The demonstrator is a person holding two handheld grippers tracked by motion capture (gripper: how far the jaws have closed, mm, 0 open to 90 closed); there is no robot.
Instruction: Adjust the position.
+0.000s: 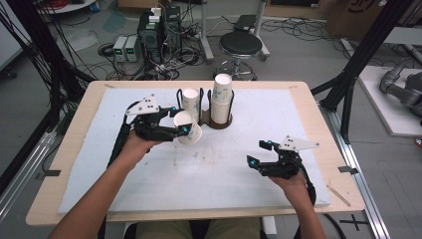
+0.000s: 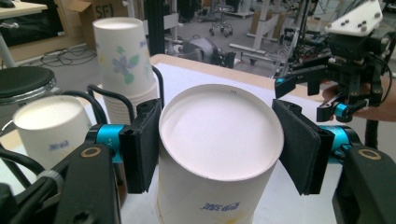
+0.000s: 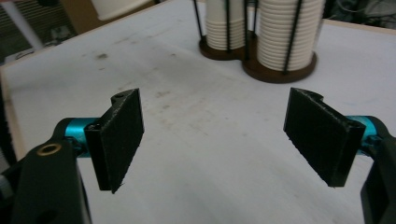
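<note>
High view, left to right: the left claw (image 1: pixel 182 121) holds a paper cup (image 1: pixel 188 127) above the white pad (image 1: pixel 149 169) that covers the bench (image 1: pixel 74 124), just in front of the wire rack (image 1: pixel 215 119). The cup is tilted, its open mouth turned toward the person, and it hangs clear of the pad. The grip across the cup's wall, near the rim, likely keeps the thin paper from collapsing.

The rack stands at the far middle of the pad. Its two rings each keep a nested stack upright: the short stack (image 1: pixel 190 102) on the left, the tall stack (image 1: pixel 222 99) on the right. The held cup sits nearest the short stack, which suggests that it is either being taken from or returned to that side.

The right claw (image 1: pixel 260 153) rests low over the pad, well apart from the rack, with its jaws spread wide and nothing between them, probably waiting to take or steady the cup.

Left gripper view: the pads (image 2: pixel 142 144) press both sides of the cup (image 2: pixel 219 140), closed to the cup's width.

Right gripper view: the rack's wooden base (image 3: pixel 275 70) lies ahead between the parted jaws.
</note>
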